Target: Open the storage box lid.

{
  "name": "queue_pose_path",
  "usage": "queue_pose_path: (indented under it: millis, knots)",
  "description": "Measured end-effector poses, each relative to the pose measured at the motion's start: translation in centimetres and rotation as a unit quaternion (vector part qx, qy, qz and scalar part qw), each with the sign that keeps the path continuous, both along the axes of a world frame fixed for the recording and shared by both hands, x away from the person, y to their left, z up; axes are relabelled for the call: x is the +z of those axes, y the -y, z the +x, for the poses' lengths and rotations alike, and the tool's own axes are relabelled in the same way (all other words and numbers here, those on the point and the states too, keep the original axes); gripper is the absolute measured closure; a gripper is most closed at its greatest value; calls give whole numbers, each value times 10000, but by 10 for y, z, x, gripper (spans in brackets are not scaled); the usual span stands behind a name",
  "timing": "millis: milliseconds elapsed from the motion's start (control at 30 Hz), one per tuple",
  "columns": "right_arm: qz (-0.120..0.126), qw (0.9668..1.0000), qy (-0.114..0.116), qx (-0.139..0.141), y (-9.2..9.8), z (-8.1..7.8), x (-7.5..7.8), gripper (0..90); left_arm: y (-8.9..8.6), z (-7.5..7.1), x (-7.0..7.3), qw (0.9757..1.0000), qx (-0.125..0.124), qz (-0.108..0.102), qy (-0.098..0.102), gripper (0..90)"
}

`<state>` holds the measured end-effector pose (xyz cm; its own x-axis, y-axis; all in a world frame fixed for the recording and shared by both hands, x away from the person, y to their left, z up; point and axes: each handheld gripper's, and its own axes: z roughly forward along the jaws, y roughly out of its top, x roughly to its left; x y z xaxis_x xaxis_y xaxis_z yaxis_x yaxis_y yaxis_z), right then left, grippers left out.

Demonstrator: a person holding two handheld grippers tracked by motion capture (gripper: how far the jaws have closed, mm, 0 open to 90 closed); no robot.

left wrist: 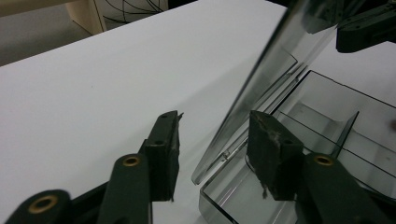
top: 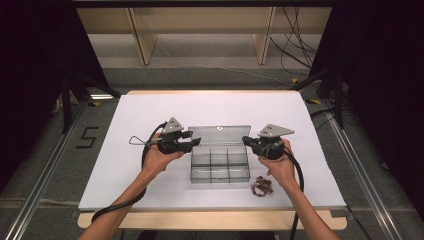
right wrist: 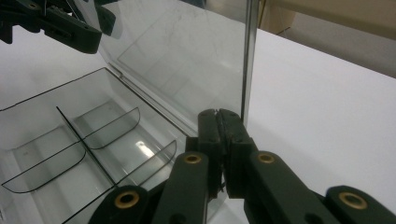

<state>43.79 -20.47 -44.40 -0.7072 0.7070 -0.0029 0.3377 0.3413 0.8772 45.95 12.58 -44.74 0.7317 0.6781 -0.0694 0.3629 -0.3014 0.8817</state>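
A clear plastic box (top: 220, 176) with several compartments sits mid-table, its lid (top: 220, 134) standing upright. My left gripper (top: 196, 142) is at the lid's left end. In the left gripper view it (left wrist: 215, 119) is open, its jaws straddling the lid's edge (left wrist: 261, 79) without pressing on it. My right gripper (top: 246, 140) is at the lid's right end. Seen in the right gripper view, it (right wrist: 219, 113) is shut with nothing visible between its pads, and the lid's edge (right wrist: 247, 60) rises just beside it. The box's dividers (right wrist: 70, 128) show there too.
A small brownish beaded heap (top: 262, 186) lies on the white table cover (top: 150, 110) right of the box, close to my right wrist. Cables trail from both grippers toward the front edge. Wooden shelving stands beyond the table.
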Motion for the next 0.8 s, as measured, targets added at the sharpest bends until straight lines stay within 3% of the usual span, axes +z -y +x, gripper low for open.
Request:
queue_pose_path:
  millis: [33,133,367,533,633,767,800]
  knots:
    - [31,10000,-81,-30,0,-1,0,888,0,0,0,10000,-4,11,10,556]
    - [9,10000,41,54,1,2,-1,888,0,1,0,9999,-94,42,54,596]
    - [36,10000,-27,20,2,0,0,879,5,0,0,9998,-149,105,33,647]
    - [52,9999,86,-19,4,-8,6,749,6,1,1,9999,-124,120,17,653]
    - [88,9998,-25,-161,9,-18,10,629,6,2,1,9998,-141,123,11,656]
    - [53,9996,36,-281,17,-30,9,545,7,3,2,9997,-144,202,7,656]
    - [80,9995,-81,-279,18,-33,7,541,7,3,3,9997,-128,185,-39,657]
